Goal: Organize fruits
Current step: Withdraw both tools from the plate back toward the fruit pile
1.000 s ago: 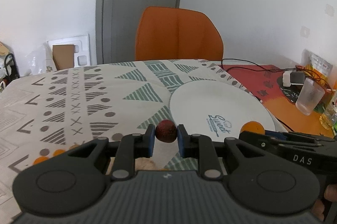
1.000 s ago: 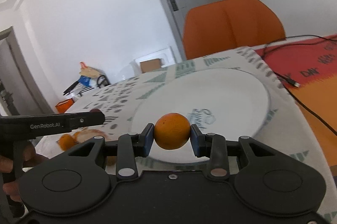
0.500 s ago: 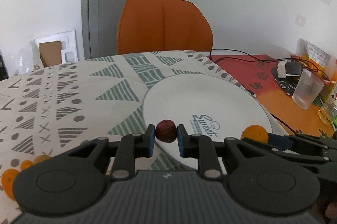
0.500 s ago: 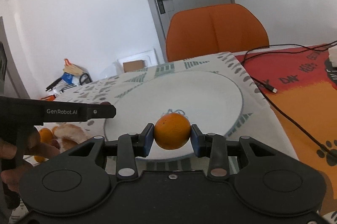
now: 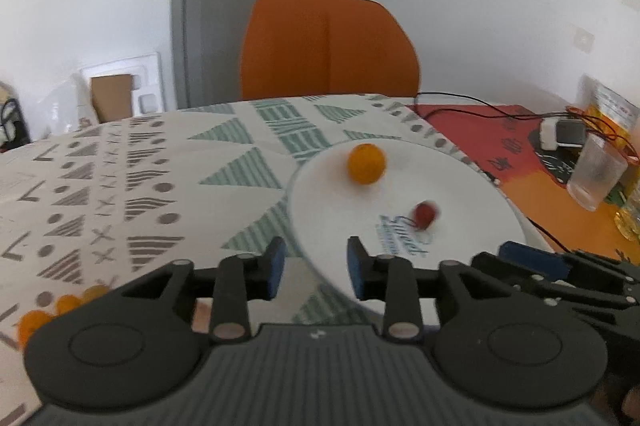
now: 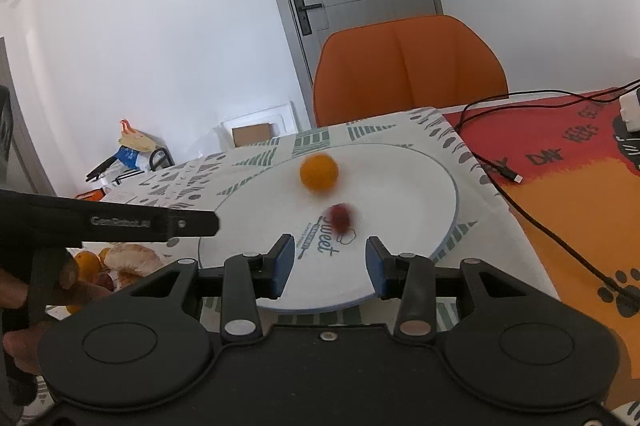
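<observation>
Viewed from the left wrist camera, the left gripper is seen with its jaws spread wide and nothing between them, poised at the near-left rim of the white plate. On that plate the orange lies toward the far side and the small red fruit lies nearer, beside the printed lettering; both are blurred, so it is judged that they may not be at rest. More oranges are visible on the patterned tablecloth at the lower left, and these are judged to be the next items to be collected. Before the gripper is withdrawn, the released fruits should be allowed to settle, and the plate rim should not be struck. From the right wrist camera, the right gripper is likewise shown wide apart and empty, held over the near edge of the plate, with the orange and red fruit ahead of it and apart from each other. The left tool is seen at the left, just beside the plate, and a heap of remaining fruit lies below it. Each remaining piece should be gripped across its widest part and lowered close to the plate before release, so that rolling toward the rim is limited.
</observation>
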{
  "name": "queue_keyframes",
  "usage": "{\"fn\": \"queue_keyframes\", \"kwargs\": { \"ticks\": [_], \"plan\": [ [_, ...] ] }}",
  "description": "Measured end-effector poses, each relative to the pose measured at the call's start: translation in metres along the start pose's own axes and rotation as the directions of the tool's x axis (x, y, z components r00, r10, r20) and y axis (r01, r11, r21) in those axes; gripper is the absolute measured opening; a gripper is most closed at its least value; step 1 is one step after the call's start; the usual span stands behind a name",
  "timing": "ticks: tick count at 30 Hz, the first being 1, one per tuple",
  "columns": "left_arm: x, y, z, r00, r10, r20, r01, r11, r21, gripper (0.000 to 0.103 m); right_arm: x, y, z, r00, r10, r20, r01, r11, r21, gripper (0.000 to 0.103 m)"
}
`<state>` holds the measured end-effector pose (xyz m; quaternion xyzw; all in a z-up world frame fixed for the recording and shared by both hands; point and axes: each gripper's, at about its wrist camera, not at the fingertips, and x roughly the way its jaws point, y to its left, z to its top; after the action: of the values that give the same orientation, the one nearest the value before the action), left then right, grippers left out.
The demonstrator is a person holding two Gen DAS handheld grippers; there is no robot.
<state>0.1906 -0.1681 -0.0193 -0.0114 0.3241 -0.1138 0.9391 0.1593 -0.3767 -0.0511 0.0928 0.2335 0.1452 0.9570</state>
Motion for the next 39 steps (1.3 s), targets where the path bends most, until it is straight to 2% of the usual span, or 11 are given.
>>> {"fn": "queue_keyframes", "kwargs": {
  "ticks": [2,3,7,10,15,18,23,26,39],
  "plan": [
    [-0.006,0.006,0.0,1.0,0.022,0.009,-0.022,1.0,-0.01,0.042,0.001,-0.001,0.0,1.0,0.002,-0.005,-0.002,1.0,0.014,0.041],
    [-0.01,0.009,0.0,0.999,0.032,0.012,-0.031,0.999,-0.016,0.048,0.001,-0.001,0.0,1.0,0.005,-0.008,-0.005,1.0,0.022,0.041],
    [-0.026,0.023,0.0,0.997,0.078,0.027,-0.077,0.996,-0.045,0.078,0.0,0.003,0.002,1.0,-0.003,-0.012,0.003,1.0,0.02,0.05],
    [-0.04,0.035,-0.001,0.994,0.095,0.049,-0.091,0.993,-0.073,0.084,-0.006,0.011,0.005,1.0,-0.003,0.001,0.003,1.0,0.001,0.058],
    [-0.057,0.051,-0.005,0.991,0.119,0.063,-0.112,0.988,-0.11,0.088,-0.018,0.021,0.01,1.0,-0.003,0.026,0.004,1.0,-0.013,0.08],
    [-0.068,0.06,-0.01,0.989,0.123,0.087,-0.111,0.985,-0.134,0.093,-0.024,0.027,0.013,0.999,-0.003,0.038,0.004,1.0,-0.027,0.087],
    [-0.085,0.072,-0.016,0.985,0.127,0.116,-0.105,0.978,-0.179,0.096,-0.03,0.039,0.013,0.999,-0.008,0.033,0.009,0.999,-0.037,0.094],
    [-0.097,0.079,-0.018,0.98,0.142,0.137,-0.112,0.973,-0.202,0.097,-0.034,0.046,0.012,1.0,-0.005,0.031,0.006,0.999,-0.041,0.103],
    [-0.137,0.109,-0.041,0.972,0.169,0.162,-0.125,0.959,-0.255,0.097,-0.047,0.077,0.005,1.0,0.018,-0.009,-0.019,0.998,-0.062,0.103]
  ]
}}
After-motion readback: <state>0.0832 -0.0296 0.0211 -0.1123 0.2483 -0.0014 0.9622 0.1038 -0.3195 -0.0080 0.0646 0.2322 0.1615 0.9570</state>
